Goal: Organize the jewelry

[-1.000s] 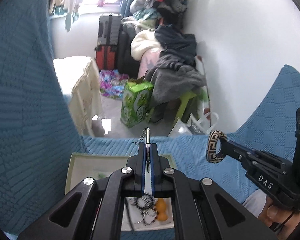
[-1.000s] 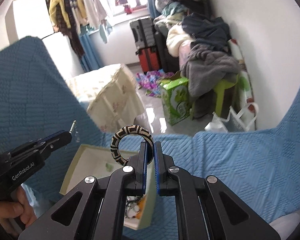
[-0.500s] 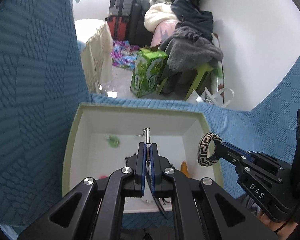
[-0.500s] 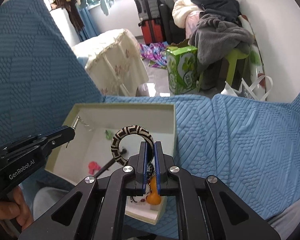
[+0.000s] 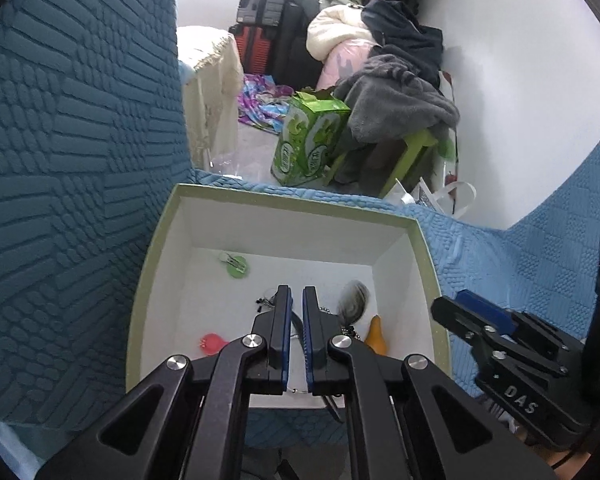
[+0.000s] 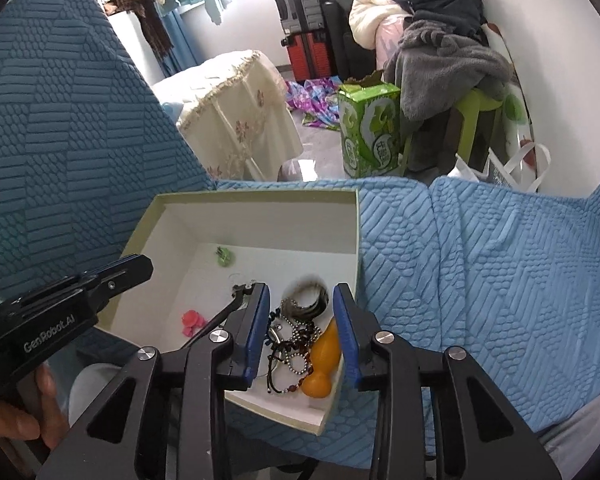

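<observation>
An open white box with a pale green rim (image 5: 284, 200) (image 6: 356, 216) rests on the blue cover. Inside lie the patterned bangle (image 6: 306, 300) (image 5: 354, 298), blurred, bead chains (image 6: 294, 344), an orange pear-shaped piece (image 6: 324, 360) (image 5: 375, 334), a green clip (image 5: 236, 266) (image 6: 224, 257), a pink piece (image 5: 211, 343) (image 6: 191, 320) and a dark thin rod (image 6: 220, 312). My left gripper (image 5: 296, 294) hovers over the box, slightly open and empty. My right gripper (image 6: 300, 292) is open and empty above the jewelry pile.
Blue quilted sofa cover (image 6: 480, 280) surrounds the box, rising at the left (image 5: 80, 160). Beyond are a green carton (image 6: 368, 132), a cloth-covered table (image 6: 236, 112), suitcases (image 6: 308, 24) and piled clothes (image 6: 440, 48) on a green stool.
Both grippers lowered over the box and opened. The right let the bangle drop into the box; the left let go of the chain piece it held.
</observation>
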Tool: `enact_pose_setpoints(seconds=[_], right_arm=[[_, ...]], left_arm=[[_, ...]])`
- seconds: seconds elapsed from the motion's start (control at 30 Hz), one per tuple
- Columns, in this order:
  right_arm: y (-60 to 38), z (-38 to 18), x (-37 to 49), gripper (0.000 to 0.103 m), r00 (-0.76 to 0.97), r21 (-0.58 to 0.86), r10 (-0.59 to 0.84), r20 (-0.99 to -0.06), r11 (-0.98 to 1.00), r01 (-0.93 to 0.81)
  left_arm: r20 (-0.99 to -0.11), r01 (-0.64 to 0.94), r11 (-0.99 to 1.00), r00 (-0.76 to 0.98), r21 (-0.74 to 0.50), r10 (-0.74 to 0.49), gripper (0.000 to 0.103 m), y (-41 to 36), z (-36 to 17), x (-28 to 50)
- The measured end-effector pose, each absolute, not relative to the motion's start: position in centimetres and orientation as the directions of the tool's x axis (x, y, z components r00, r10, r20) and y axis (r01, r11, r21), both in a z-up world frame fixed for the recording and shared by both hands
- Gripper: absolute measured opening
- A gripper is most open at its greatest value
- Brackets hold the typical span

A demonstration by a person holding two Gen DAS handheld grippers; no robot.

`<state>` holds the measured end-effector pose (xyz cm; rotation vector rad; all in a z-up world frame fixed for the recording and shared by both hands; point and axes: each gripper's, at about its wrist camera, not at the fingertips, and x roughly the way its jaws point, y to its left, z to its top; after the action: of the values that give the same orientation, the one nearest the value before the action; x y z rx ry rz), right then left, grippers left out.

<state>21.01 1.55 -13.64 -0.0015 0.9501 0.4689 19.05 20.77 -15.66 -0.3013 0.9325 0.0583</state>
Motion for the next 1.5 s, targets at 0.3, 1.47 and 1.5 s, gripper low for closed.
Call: enact_pose_setpoints(seconds=[0.3,1.47,1.5], right_arm=[[-1.0,-6.9,21.0,0.084,0.603,0.21,0.418,-0.679,0.898,-0.386],[-8.2,-0.5,9.5,0.103,0.778,0.08,0.294,-0.555,0.95,-0.302],[-8.3,-1.0,9.4,0.103,0.775,0.081,0.289,-0.562,0.952,-0.297]], left_arm=[[-0.759,-0.163,0.972,0.651,-0.171,-0.025,0.075,19.4,-10.3,18.1],[-0.604,-0.139,0.985,0.796,-0.106,0.047,0.082,13.1,-0.3,7.5],[-0.613,-0.145,0.984,0.789,-0.104,0.051,0.082,13.1,-0.7,7.4]])
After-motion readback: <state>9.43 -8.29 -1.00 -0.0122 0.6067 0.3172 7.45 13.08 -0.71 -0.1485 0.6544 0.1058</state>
